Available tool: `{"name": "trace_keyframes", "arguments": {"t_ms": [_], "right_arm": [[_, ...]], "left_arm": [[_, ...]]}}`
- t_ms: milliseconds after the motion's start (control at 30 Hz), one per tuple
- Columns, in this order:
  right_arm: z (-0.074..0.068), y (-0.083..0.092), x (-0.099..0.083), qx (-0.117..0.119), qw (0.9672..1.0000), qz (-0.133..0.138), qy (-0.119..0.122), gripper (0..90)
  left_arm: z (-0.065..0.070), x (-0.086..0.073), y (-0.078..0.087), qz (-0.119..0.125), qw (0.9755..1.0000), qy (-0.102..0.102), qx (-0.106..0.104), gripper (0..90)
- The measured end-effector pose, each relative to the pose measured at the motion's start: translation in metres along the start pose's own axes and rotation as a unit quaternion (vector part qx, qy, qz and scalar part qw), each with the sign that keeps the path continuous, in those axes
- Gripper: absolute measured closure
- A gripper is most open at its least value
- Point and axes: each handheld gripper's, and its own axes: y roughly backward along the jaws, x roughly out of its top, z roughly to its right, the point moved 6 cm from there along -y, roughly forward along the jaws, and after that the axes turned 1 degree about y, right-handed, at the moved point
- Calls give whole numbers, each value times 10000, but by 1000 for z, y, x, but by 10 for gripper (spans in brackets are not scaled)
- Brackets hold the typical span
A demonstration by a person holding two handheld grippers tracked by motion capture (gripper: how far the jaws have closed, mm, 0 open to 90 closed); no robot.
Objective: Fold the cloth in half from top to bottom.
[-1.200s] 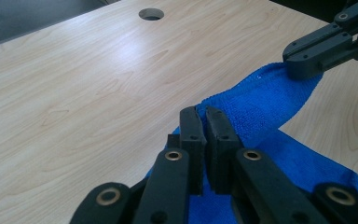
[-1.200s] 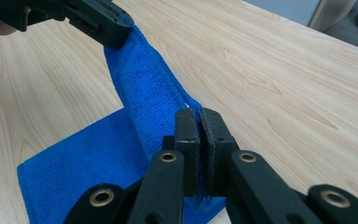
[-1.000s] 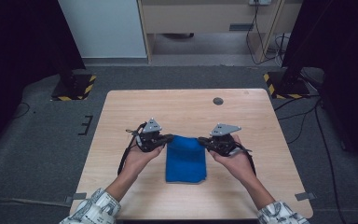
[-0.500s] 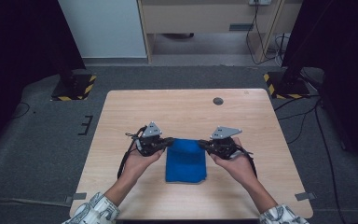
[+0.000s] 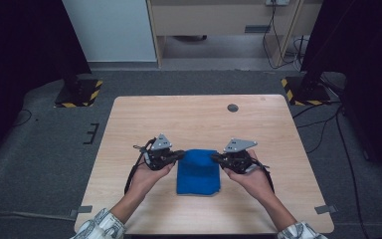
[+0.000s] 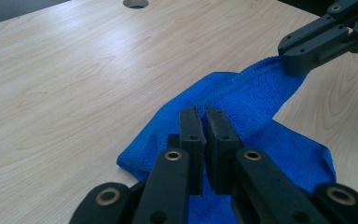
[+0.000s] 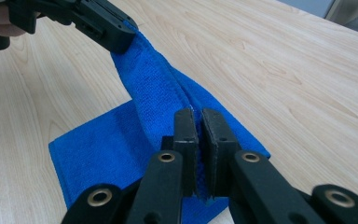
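Observation:
A blue cloth (image 5: 198,174) lies folded on the wooden table (image 5: 194,119), near its front edge. My left gripper (image 5: 180,155) is shut on the cloth's far left corner, and my right gripper (image 5: 215,158) is shut on its far right corner. In the left gripper view the shut jaws (image 6: 203,114) pinch the cloth's (image 6: 242,100) raised hem, and the right gripper (image 6: 303,58) holds the other end of that hem. In the right gripper view the jaws (image 7: 196,114) grip the cloth (image 7: 154,88), with the left gripper (image 7: 116,39) at the far end. The hem between them is lifted slightly off the table.
A round cable hole (image 5: 233,107) sits in the table's far right part. Bare wood surrounds the cloth on all sides. Two stands with yellow-black striped bases (image 5: 79,93) (image 5: 303,92) rest on the floor beyond the far corners.

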Motion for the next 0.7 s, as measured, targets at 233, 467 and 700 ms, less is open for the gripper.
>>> {"name": "trace_keyframes", "arguments": {"t_ms": [233,467,700], "right_arm": [[-6,0,-1,58,10000,4,42,850],[-14,2,-4,131,9999,-17,78,847],[-17,1,-15,143,9998,-104,95,842]], "left_arm": [[1,-4,3,23,10000,32,-11,863],[4,-14,5,-8,9999,67,-76,861],[7,-23,5,-47,9999,81,-112,855]]}}
